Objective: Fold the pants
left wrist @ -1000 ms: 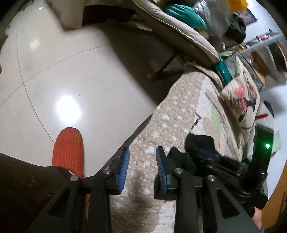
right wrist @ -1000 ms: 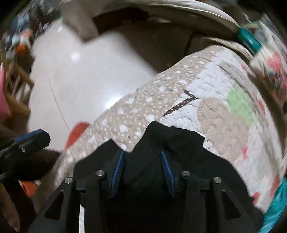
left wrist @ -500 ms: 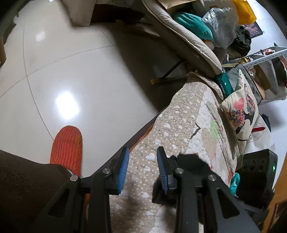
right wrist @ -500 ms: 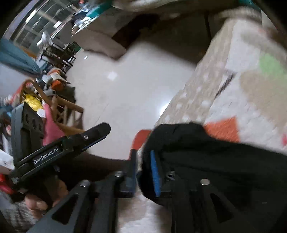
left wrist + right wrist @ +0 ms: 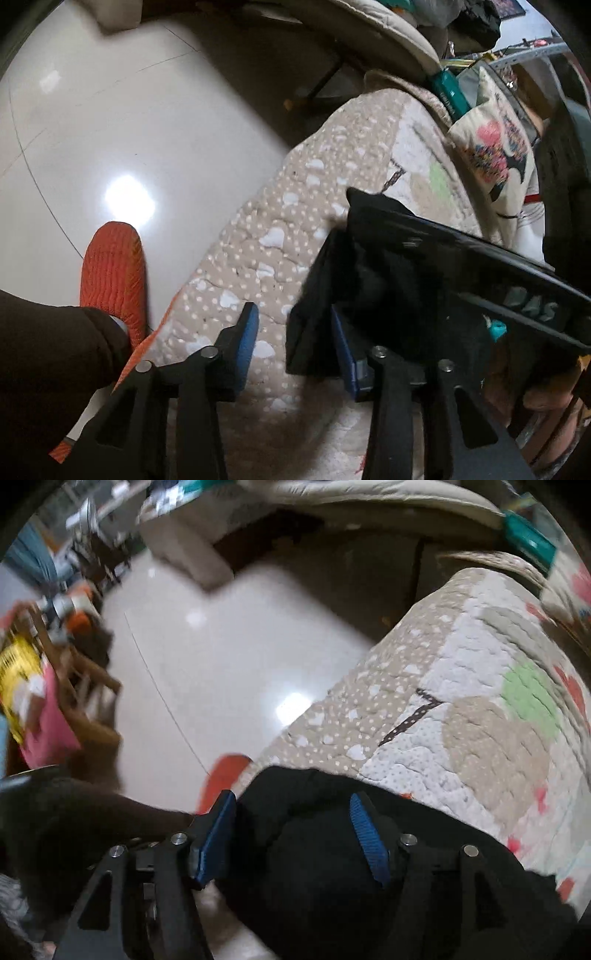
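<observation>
On the quilt (image 5: pixel 480 716), both tongs have just opened and hold nothing, so pat the black pants (image 5: pixel 314 867) flat before the next fold.

Pants on quilt, near its floor-side edge.
Lying on the quilt (image 5: pixel 476 734): pants (image 5: pixel 332 867), bunched by that edge. Beyond the edge, down on the floor (image 5: pixel 147 129): a slipper (image 5: pixel 112 269), left of the quilt. At the quilt's far end: a cushion (image 5: pixel 495 147), upright. Directly over the pants: right gripper (image 5: pixel 295 834). Just left of them: left gripper (image 5: pixel 293 345).
</observation>
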A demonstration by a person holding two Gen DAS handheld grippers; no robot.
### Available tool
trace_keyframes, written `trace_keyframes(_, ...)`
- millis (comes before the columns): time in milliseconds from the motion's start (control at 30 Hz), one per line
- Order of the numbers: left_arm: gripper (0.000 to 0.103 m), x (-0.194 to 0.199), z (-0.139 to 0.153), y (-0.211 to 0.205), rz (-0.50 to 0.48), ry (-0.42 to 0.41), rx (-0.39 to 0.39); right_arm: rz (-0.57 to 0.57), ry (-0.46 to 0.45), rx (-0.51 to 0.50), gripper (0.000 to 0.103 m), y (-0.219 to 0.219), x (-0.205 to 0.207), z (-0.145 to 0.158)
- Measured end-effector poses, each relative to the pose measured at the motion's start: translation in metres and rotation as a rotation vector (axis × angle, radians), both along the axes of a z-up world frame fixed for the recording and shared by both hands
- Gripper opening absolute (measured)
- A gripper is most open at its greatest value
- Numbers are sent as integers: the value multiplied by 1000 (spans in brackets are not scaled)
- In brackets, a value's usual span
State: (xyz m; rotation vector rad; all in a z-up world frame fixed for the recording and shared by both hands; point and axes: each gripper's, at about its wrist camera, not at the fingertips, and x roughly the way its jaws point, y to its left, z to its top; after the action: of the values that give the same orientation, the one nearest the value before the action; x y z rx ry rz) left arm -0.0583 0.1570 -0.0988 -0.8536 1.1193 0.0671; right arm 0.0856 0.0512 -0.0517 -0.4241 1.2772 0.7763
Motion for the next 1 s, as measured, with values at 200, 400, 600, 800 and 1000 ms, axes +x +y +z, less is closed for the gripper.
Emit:
trace_keyframes(200, 10, 11, 2, -10, -115, -18, -31, 81, -112, -154, 37, 20, -23, -18)
trace_keyframes(400, 9, 9, 12, 3, -81, -36, 0, -3, -39, -57, 16, 16, -6, 1)
trace_keyframes(600, 9, -3, -1, 28, 41, 61, 20, -29, 20, -40, 49, 31, 1, -10)
trace_keyframes(800, 9, -13, -8, 49, 145, 82, -55, -172, -7, 191, 62, -22, 17, 43)
trace_keyframes(1000, 27, -6, 37, 23, 57, -88, 138, -345, -149, 165, 66, -129, 12, 83)
